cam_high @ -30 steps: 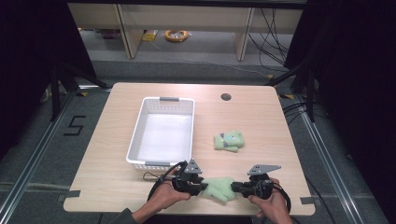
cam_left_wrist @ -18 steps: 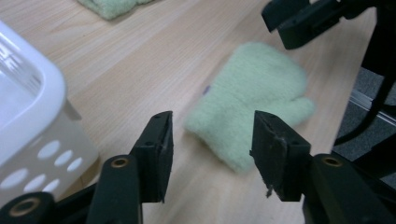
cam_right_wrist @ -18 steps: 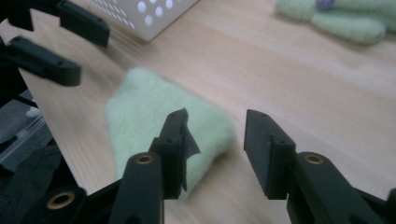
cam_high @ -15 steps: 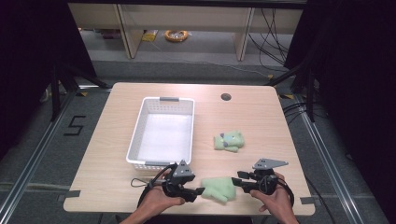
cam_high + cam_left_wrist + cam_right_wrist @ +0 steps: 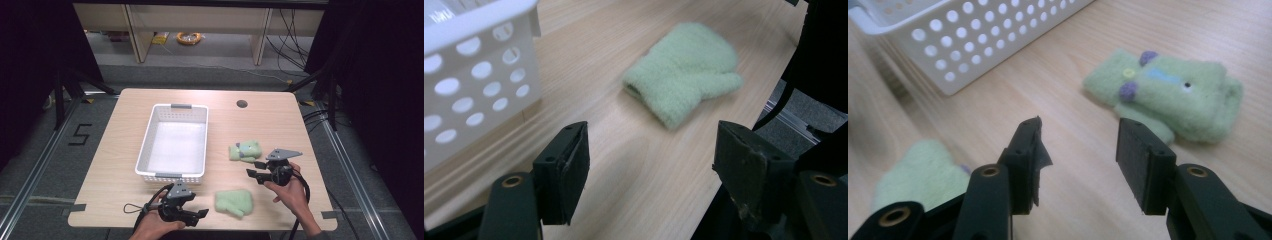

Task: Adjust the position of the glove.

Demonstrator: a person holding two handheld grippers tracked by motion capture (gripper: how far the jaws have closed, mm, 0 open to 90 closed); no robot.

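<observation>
2 fleece mittens, plain (image 5: 234, 202) lower centre, patterned (image 5: 244, 151) mid-right: soft, light; pinch the cuff. Left gripper (image 5: 200, 216) and right gripper (image 5: 252, 168) released, jaws just opened, empty.

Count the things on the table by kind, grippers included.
Mittens: 2, near one, far one
Baskets: 1
Grippers: 2, left, right, both open, nothing between the jaws
Total: 5
</observation>
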